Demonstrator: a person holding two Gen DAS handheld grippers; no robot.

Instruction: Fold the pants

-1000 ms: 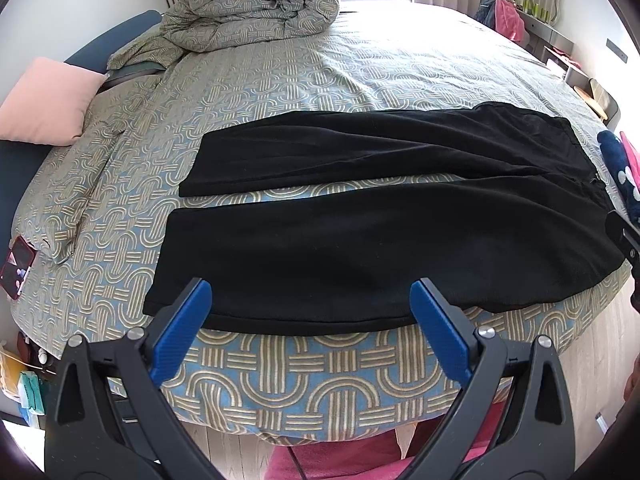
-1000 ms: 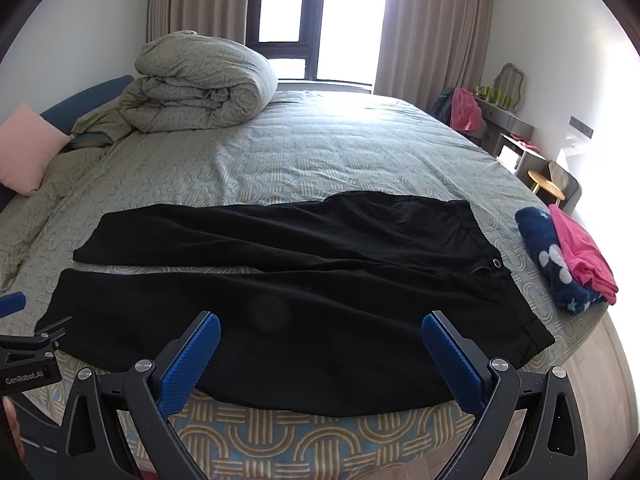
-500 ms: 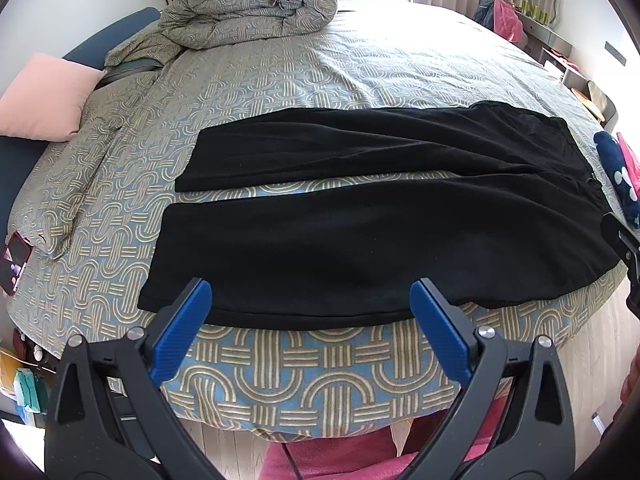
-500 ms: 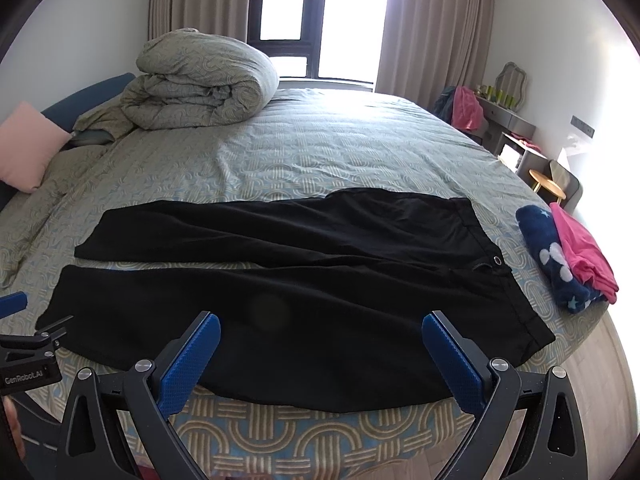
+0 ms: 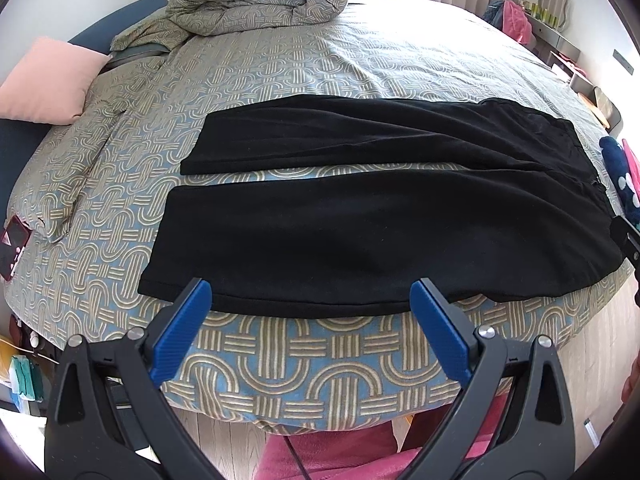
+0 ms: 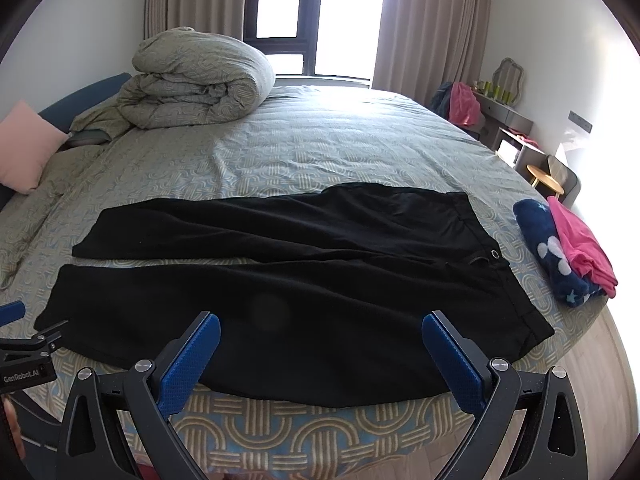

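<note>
- Pants (image 5: 384,216) lie flat and unfolded across frame centre on the bed (image 5: 280,76); waistband right, leg hems left, near leg along the bed's front edge.
- Left gripper (image 5: 310,302): fingers spread wide, empty, at lower frame just short of the near leg's edge.
- Right gripper (image 6: 320,336): same, wide open, nothing held, waist end.
- Likely step: pinch the near leg's outer edge at both ends and fold it over the far leg; grab only that leg's cloth, not the sheet.

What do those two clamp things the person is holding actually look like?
Each tool is a black plastic frame shaped like a big clamp, with silver pivot bolts and two fingers faced in blue textured pads. The left tool and right tool look identical. A white "GenRobot.AI" label marks the left one's body. Pink clothing shows below.
</note>
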